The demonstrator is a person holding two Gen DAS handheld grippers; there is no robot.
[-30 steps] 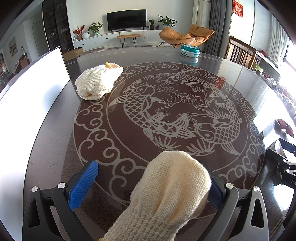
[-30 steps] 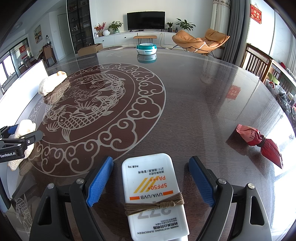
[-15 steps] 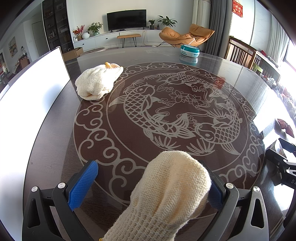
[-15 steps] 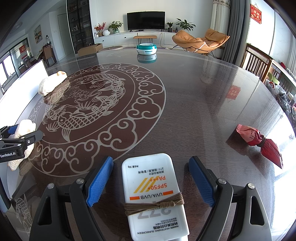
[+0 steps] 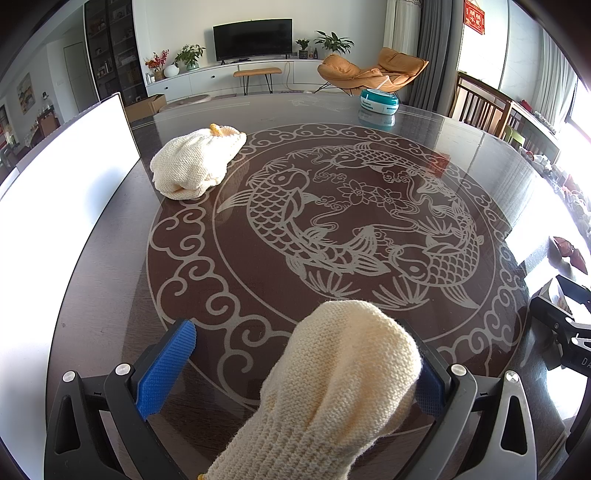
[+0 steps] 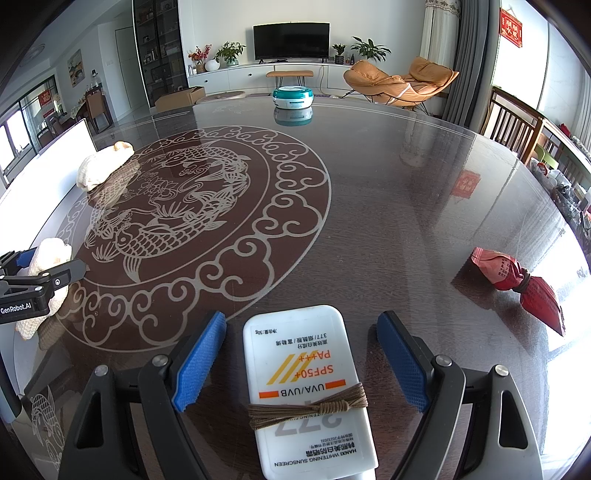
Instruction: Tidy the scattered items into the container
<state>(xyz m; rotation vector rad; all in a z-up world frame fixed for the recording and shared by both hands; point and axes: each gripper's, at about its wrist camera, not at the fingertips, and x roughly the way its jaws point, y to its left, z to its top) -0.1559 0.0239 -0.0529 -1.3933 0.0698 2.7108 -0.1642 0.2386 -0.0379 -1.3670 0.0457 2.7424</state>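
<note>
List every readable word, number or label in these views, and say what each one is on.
"SPF50+", "PA+++", "UVA/UVB", "HANXI WHITENING SUNSCREEN": white flat plastic sunscreen bottle tied with brown cord, upside down to the camera.
"277"(?): same bottle, partly under the cord, uncertain.
"GenRobot.AI": black body of the left claw.
Small Chinese print on the bottle: too small to read.
Print on the red foil packet: too small.
Red wall hanging: blurred.

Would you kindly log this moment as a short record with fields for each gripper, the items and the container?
left gripper: open; cream knitted glove lies between the fingers, against the right pad only
right gripper: open around white sunscreen bottle tied with brown cord, pads apart from it
other items: second cream knitted glove; red foil packet; round teal-and-white tin
container: white box wall at table's left edge
surface: dark glass table with fish pattern
</note>
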